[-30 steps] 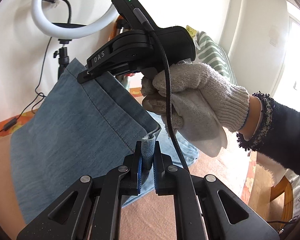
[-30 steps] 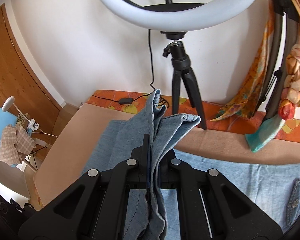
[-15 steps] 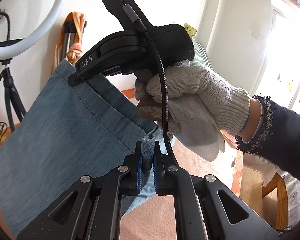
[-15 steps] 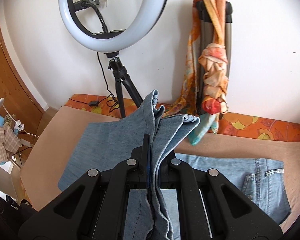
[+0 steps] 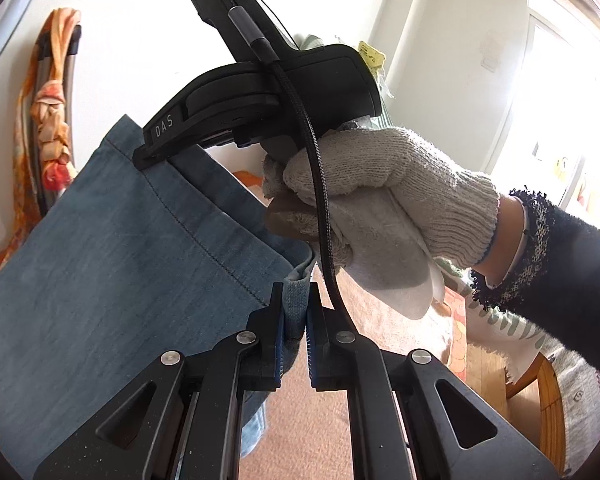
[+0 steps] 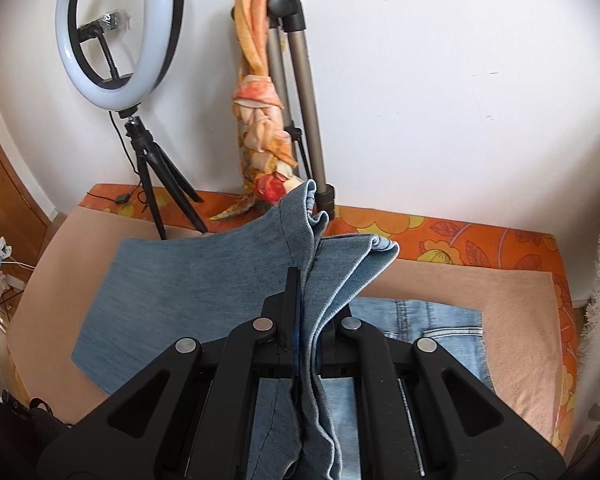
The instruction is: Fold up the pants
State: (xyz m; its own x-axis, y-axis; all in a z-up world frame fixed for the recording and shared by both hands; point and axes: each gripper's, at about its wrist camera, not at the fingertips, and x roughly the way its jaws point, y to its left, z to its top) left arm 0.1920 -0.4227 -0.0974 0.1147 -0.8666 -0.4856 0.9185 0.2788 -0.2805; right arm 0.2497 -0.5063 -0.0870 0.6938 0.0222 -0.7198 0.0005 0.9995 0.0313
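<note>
The blue denim pants [image 5: 112,264] hang by the hem of their legs, held up between both grippers. My left gripper [image 5: 294,312] is shut on one hem corner. The right gripper shows in the left wrist view [image 5: 148,160], shut on the other hem corner, held by a gloved hand [image 5: 380,184]. In the right wrist view my right gripper [image 6: 310,300] is shut on bunched hem folds of the pants [image 6: 204,280]. The waist end with pocket [image 6: 428,328] lies flat on the tan mat [image 6: 512,312], to the right below.
A ring light on a tripod [image 6: 120,40] stands at the back left of the mat. A grey folded stand draped with an orange scarf [image 6: 268,120] leans on the white wall. The orange flowered cloth [image 6: 460,236] edges the mat. A wooden chair [image 5: 540,392] stands at right.
Both grippers have carried the leg hems to the right, toward the waist end. The ring light has slid left in both views and more of the waist shows.
</note>
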